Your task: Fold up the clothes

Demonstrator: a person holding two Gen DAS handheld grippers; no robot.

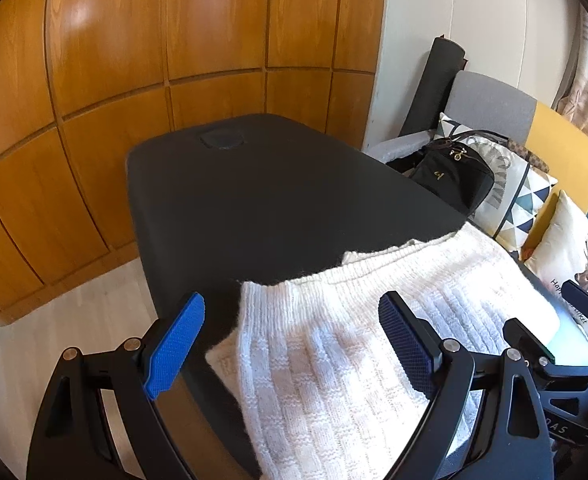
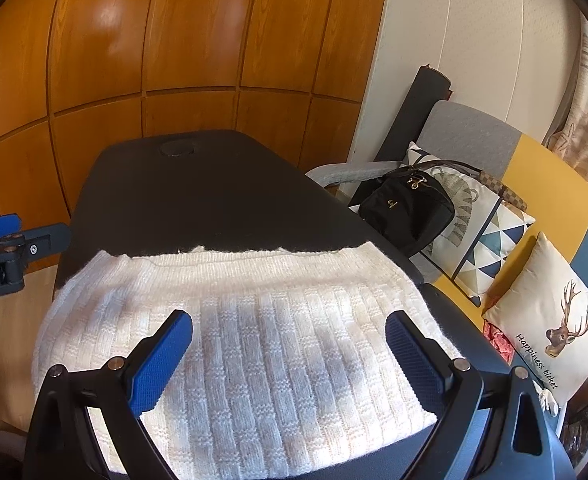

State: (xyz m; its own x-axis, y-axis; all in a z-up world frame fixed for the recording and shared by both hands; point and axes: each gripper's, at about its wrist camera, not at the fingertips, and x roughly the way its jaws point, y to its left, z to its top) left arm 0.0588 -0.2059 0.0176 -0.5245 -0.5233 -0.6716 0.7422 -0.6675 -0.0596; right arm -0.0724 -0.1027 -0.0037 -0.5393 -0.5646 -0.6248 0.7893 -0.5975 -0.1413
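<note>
The white knit sweater point(image 2: 253, 344) is lying crosswise, filling the lower centre of the right wrist view, directly beneath the right gripper point(image 2: 289, 356). The left gripper point(image 1: 294, 344) is hovering over its left edge. Both are gaping wide and carrying nothing.

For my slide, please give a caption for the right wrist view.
Open right gripper above a white knitted sweater on a black table.
</note>
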